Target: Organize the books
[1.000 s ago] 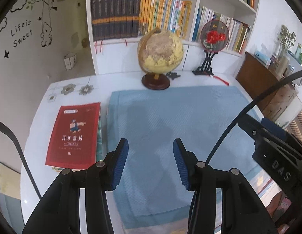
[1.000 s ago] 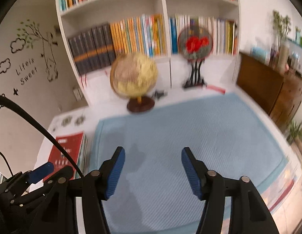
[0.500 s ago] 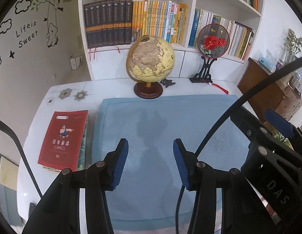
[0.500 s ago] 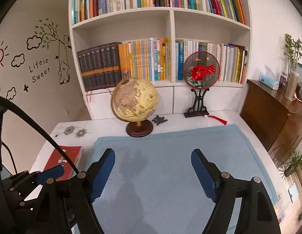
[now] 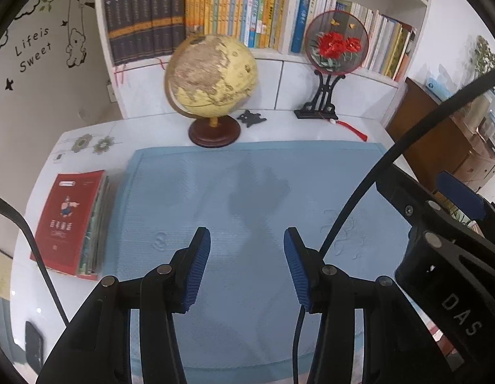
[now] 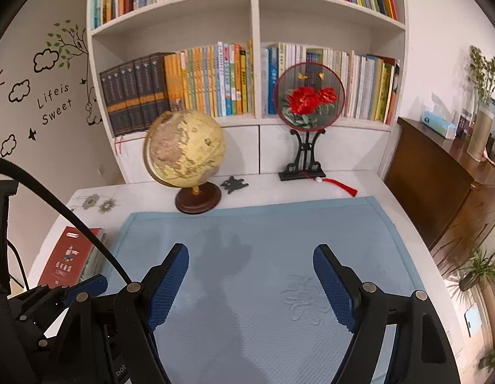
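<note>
The red book [image 5: 67, 220] lies flat on top of a small stack of books [image 5: 95, 230], cover up, on the white worktop [image 5: 87, 134] just off the left edge of the blue mat [image 5: 253, 198]. Seen from the right wrist, that same red book [image 6: 69, 260] sits at the mat's [image 6: 263, 240] near-left corner, partly behind a black cable.

Behind the mat's far edge stands the globe [image 5: 212, 76] on its round wooden base, touching the mat's rim or very nearly. Right of the globe, a small black ornament [image 5: 252, 117], then the round embroidered fan [image 5: 337, 43] on its black stand, red tassel trailing toward the mat. Behind the globe, the bookshelf [image 6: 255, 19] is packed with upright volumes.

Over the mat's near half, the left hand-held gripper [image 5: 247, 265] hangs with its blue pads apart, nothing between them. The right hand-held gripper [image 6: 250, 286] hovers beside it over the mat, its jaws having just been opening; they stand wide apart with only bare mat showing between them.
</note>
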The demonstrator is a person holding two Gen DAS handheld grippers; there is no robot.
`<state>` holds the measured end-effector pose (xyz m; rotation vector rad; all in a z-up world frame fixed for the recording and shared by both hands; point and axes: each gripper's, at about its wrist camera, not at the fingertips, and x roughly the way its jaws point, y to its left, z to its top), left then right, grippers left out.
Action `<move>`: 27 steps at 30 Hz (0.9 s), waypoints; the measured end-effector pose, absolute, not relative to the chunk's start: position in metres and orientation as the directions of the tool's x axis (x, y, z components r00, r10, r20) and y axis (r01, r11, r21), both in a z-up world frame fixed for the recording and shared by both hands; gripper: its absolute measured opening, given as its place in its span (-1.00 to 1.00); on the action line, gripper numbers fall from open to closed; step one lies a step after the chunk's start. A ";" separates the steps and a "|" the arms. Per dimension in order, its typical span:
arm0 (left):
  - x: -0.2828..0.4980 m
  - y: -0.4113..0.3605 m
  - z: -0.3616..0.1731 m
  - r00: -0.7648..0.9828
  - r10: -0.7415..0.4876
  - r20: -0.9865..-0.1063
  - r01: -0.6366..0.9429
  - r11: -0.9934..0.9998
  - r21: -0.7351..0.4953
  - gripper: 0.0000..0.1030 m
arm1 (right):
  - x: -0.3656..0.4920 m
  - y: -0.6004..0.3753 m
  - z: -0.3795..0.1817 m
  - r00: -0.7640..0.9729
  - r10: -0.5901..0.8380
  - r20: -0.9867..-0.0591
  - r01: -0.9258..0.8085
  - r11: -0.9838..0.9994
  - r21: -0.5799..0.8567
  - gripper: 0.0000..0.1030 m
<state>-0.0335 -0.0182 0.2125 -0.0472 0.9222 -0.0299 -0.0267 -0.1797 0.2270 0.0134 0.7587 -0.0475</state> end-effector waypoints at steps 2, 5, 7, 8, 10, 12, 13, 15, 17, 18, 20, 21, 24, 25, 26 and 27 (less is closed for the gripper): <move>-0.027 -0.024 0.208 0.597 -0.045 -0.801 0.001 0.998 -0.055 -0.12 | -0.023 -0.187 0.223 0.720 -0.036 -0.693 0.047 0.999 -0.002 0.52; -0.017 -0.029 0.202 0.585 -0.045 -0.809 -0.004 0.998 -0.059 -0.12 | -0.014 -0.195 0.219 0.716 -0.035 -0.698 0.038 0.999 -0.011 0.52; -0.010 -0.034 0.197 0.575 -0.040 -0.817 -0.007 0.999 -0.053 -0.12 | -0.008 -0.198 0.215 0.712 -0.031 -0.702 0.032 0.999 -0.011 0.52; -0.007 -0.035 0.196 0.571 -0.036 -0.820 -0.009 0.999 -0.049 -0.12 | -0.005 -0.199 0.214 0.710 -0.028 -0.704 0.030 1.000 -0.010 0.52; -0.002 -0.038 0.191 0.561 -0.033 -0.827 -0.009 0.999 -0.046 -0.12 | 0.002 -0.202 0.209 0.701 -0.019 -0.713 0.026 1.000 -0.001 0.52; 0.003 -0.039 0.187 0.550 -0.032 -0.835 -0.011 0.999 -0.046 -0.12 | 0.009 -0.204 0.204 0.692 -0.007 -0.722 0.019 1.000 0.009 0.52; 0.006 -0.040 0.185 0.545 -0.031 -0.838 -0.012 0.999 -0.044 -0.12 | 0.012 -0.204 0.202 0.689 -0.003 -0.725 0.017 1.000 0.011 0.52; 0.010 -0.040 0.182 0.537 -0.029 -0.843 -0.012 0.999 -0.042 -0.12 | 0.018 -0.205 0.199 0.683 -0.001 -0.730 0.014 1.000 0.011 0.52; 0.014 -0.039 0.179 0.532 -0.026 -0.847 -0.015 0.999 -0.040 -0.12 | 0.023 -0.206 0.196 0.678 0.003 -0.735 0.010 1.000 0.014 0.52; 0.016 -0.038 0.178 0.530 -0.025 -0.848 -0.015 0.999 -0.039 -0.12 | 0.024 -0.206 0.194 0.676 0.005 -0.737 0.009 1.000 0.015 0.52; 0.019 -0.038 0.176 0.523 -0.026 -0.852 -0.015 0.999 -0.040 -0.12 | 0.027 -0.206 0.192 0.672 0.009 -0.741 0.006 1.000 0.018 0.52; 0.020 -0.038 0.176 0.521 -0.025 -0.853 -0.015 0.999 -0.038 -0.12 | 0.028 -0.206 0.191 0.670 0.010 -0.743 0.006 1.000 0.019 0.52; 0.021 -0.039 0.176 0.524 -0.019 -0.852 -0.014 0.999 -0.031 -0.12 | 0.029 -0.207 0.190 0.667 0.012 -0.745 0.005 1.000 0.021 0.52; 0.021 -0.039 0.177 0.526 -0.021 -0.850 -0.013 0.999 -0.033 -0.12 | 0.029 -0.207 0.190 0.667 0.011 -0.745 0.005 1.000 0.019 0.52; 0.020 -0.039 0.177 0.528 -0.023 -0.849 -0.012 0.999 -0.034 -0.12 | 0.028 -0.207 0.190 0.667 0.009 -0.745 0.006 1.000 0.018 0.52; 0.021 -0.039 0.177 0.528 -0.023 -0.849 -0.011 0.999 -0.034 -0.12 | 0.028 -0.208 0.189 0.666 0.009 -0.746 0.007 1.000 0.018 0.52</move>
